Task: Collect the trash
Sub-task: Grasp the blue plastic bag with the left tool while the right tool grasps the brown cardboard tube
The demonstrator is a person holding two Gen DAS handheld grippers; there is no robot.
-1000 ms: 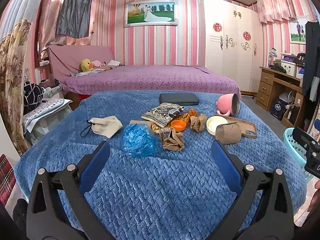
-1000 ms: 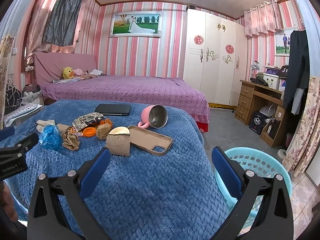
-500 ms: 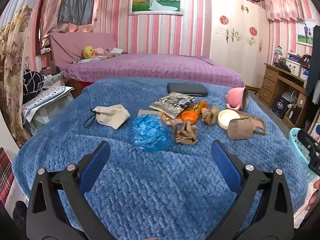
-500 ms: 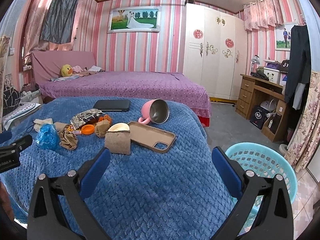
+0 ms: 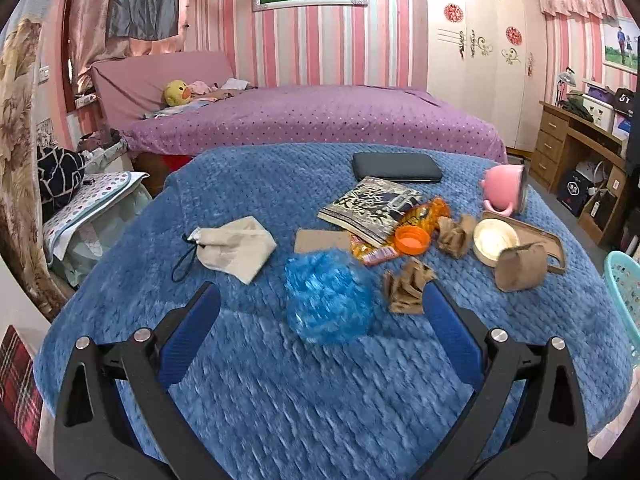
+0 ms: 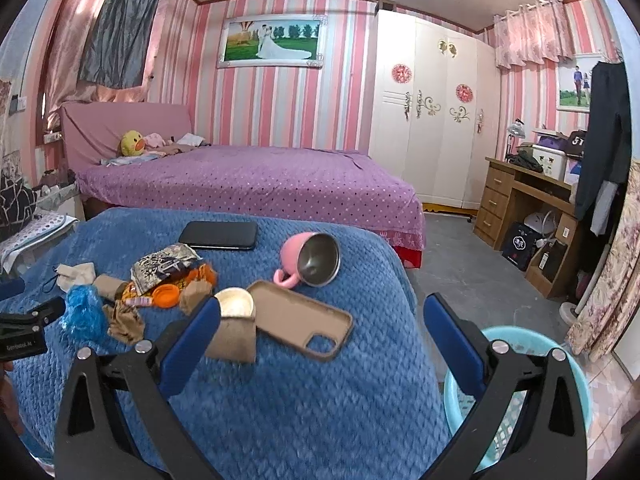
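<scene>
Closer than a second before, left gripper point(image 5: 318, 322) spread wide around the blue plastic wad point(image 5: 329, 297) on the blue blanket point(image 5: 280, 392), crumpled brown paper point(image 5: 406, 286) just beside the wad, right gripper point(image 6: 320, 328) spread too, empty, teal basket point(image 6: 520, 396) beside the blanket.

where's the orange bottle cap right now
The orange bottle cap lies on the blue blanket right of centre in the left wrist view, beside the orange snack wrapper and just left of a crumpled brown paper.
</scene>
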